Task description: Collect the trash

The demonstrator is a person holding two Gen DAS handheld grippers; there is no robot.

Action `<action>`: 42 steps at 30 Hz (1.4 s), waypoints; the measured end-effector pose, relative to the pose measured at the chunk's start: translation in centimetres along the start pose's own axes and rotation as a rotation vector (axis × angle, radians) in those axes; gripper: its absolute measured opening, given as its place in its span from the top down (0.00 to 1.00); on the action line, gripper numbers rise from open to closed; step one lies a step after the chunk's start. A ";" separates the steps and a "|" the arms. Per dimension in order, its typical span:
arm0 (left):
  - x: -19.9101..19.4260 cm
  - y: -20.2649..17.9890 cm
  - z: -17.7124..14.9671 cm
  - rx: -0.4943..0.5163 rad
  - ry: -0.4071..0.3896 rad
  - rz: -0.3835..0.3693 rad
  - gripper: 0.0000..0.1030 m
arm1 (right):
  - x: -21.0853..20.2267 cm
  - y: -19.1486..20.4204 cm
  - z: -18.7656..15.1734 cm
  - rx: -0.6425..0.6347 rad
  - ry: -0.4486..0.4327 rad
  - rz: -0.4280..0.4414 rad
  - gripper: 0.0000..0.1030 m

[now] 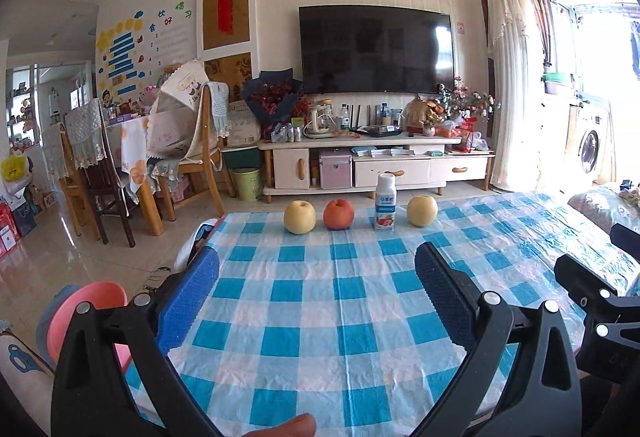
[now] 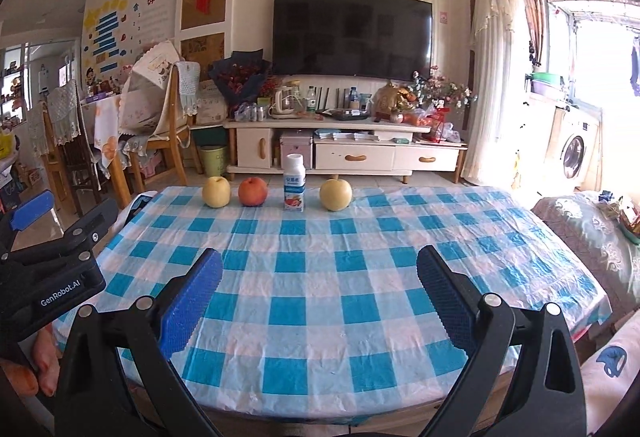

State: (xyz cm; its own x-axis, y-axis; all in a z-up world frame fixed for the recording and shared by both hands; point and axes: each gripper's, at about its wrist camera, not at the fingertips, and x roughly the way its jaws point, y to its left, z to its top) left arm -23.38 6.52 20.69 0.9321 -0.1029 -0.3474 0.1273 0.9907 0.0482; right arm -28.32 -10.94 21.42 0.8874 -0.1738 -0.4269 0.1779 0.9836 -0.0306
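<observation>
On far edge of checked cloth [image 2: 344, 301]: yogurt bottle [image 2: 294, 183] btwn fruit; L gripper [image 1: 316, 285] & R gripper [image 2: 320, 277] both wide, empty.

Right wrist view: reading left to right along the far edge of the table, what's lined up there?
Pale yellow pear → red-orange apple → small white drink bottle → second yellow pear.

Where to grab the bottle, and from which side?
Probably the bottle body just below the white cap, approached level from the near edge. It stands upright with gaps beside it: red fruit on one side, pear on the other. Right gripper, open, faces it.
</observation>
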 end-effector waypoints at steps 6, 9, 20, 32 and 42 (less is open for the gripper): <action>-1.9 -0.6 0.3 -0.009 -0.018 -0.031 0.04 | -2.1 -0.9 0.2 0.006 -0.038 -0.044 0.06; -2.7 -0.4 0.5 -0.017 -0.032 -0.040 0.04 | -3.0 -0.9 0.3 0.001 -0.056 -0.062 0.06; -4.4 0.3 0.9 -0.032 -0.063 -0.036 0.04 | -5.0 -0.3 0.4 -0.008 -0.091 -0.065 0.06; -4.3 0.6 0.9 -0.036 -0.055 -0.034 0.04 | -5.0 0.3 0.3 -0.011 -0.080 -0.060 0.06; -2.5 0.4 0.3 -0.028 -0.022 -0.033 0.04 | -3.3 0.4 -0.3 -0.008 -0.055 -0.059 0.06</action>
State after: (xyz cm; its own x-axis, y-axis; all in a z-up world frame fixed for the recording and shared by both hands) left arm -25.57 7.13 21.88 0.9348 -0.1375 -0.3275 0.1492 0.9888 0.0106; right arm -31.26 -9.99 22.57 0.8977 -0.2335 -0.3736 0.2273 0.9719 -0.0613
